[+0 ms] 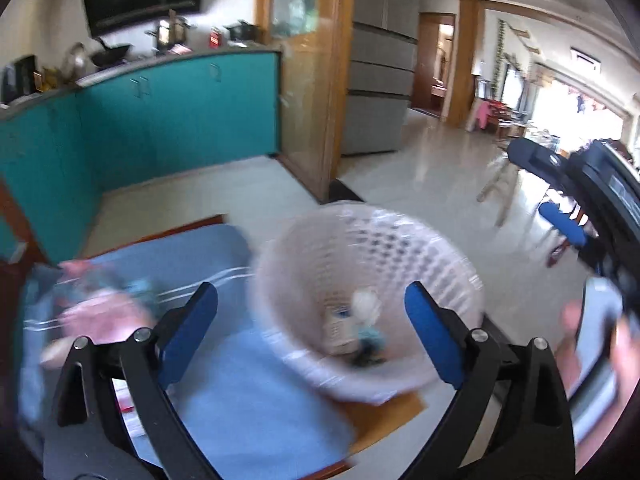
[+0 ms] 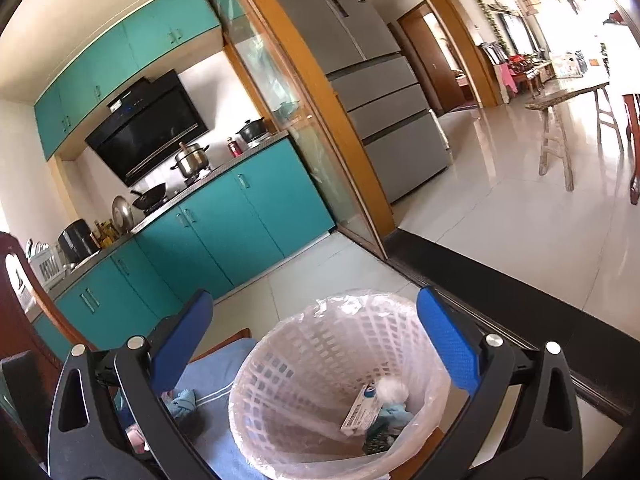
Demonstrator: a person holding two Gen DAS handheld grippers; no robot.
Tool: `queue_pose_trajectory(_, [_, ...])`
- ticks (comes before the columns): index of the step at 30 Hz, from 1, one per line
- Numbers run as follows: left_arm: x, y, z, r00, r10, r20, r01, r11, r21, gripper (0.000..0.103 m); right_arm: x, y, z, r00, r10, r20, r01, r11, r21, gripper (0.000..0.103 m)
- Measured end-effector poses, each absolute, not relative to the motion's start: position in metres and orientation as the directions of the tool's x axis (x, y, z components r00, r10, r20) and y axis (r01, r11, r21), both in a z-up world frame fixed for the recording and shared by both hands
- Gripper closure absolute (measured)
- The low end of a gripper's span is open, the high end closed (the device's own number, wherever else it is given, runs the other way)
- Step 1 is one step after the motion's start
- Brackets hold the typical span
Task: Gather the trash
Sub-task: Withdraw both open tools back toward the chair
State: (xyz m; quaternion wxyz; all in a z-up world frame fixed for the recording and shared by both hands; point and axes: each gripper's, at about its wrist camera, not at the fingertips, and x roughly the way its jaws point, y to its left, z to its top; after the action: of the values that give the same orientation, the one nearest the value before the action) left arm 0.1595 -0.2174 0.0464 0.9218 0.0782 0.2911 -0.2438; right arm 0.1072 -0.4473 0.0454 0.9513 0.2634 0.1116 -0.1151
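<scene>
A white lattice basket point(image 1: 400, 248) with a clear plastic liner stands on the table's blue cloth point(image 1: 240, 380). Inside lie a white ball point(image 2: 392, 390), a small box point(image 2: 362, 408) and a teal crumple point(image 2: 396, 414). My left gripper point(image 1: 312, 292) is open, its blue pads on either side of the basket mouth with nothing between them. My right gripper point(image 2: 316, 298) is also open and empty above the basket point(image 2: 320, 352). It shows at the right of the left wrist view point(image 1: 530, 182), held by a hand point(image 1: 580, 340). Blurred pink and teal scraps point(image 1: 104, 304) lie on the cloth to the left.
Teal kitchen cabinets point(image 2: 224, 224) run along the left wall, with a wood-framed glass partition point(image 2: 304, 140) and a grey fridge point(image 2: 380, 92) behind the basket. A wooden stool point(image 2: 556, 132) stands on the tiled floor at the right. A dark chair back point(image 2: 24, 300) rises at the left.
</scene>
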Motion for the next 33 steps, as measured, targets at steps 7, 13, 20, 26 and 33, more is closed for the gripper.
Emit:
queue_pose_trajectory(7, [0.12, -0.08, 0.057, 0.841, -0.205, -0.5, 0.249, 0.968, 0.021, 0.004, 0.121, -0.381, 0.045, 0.949, -0.06, -0.308, 0.174, 0.918, 0.356, 0.004])
queue_pose_trajectory(13, [0.111, -0.003, 0.045, 0.862, -0.124, -0.491, 0.104, 0.992, -0.068, 0.004, 0.123, -0.302, 0.033, 0.927, 0.064, -0.37, 0.021, 0.975, 0.222, 0.004])
queue_pose_trajectory(20, [0.123, -0.003, 0.016, 0.809, -0.12, -0.575, 0.105, 0.993, -0.059, 0.004, 0.127, -0.25, 0.019, 0.896, 0.136, -0.424, -0.084, 0.987, 0.138, 0.004])
queue_pose_trajectory(26, [0.118, -0.013, 0.016, 0.804, -0.148, -0.576, 0.142, 0.988, -0.056, 0.004, 0.133, -0.247, 0.017, 0.891, 0.136, -0.432, -0.082, 0.987, 0.142, 0.004])
queue_pose_trajectory(33, [0.12, -0.017, 0.013, 0.794, -0.152, -0.588, 0.149, 0.987, -0.055, 0.004, 0.133, -0.251, 0.011, 0.888, 0.135, -0.44, -0.077, 0.986, 0.147, 0.004])
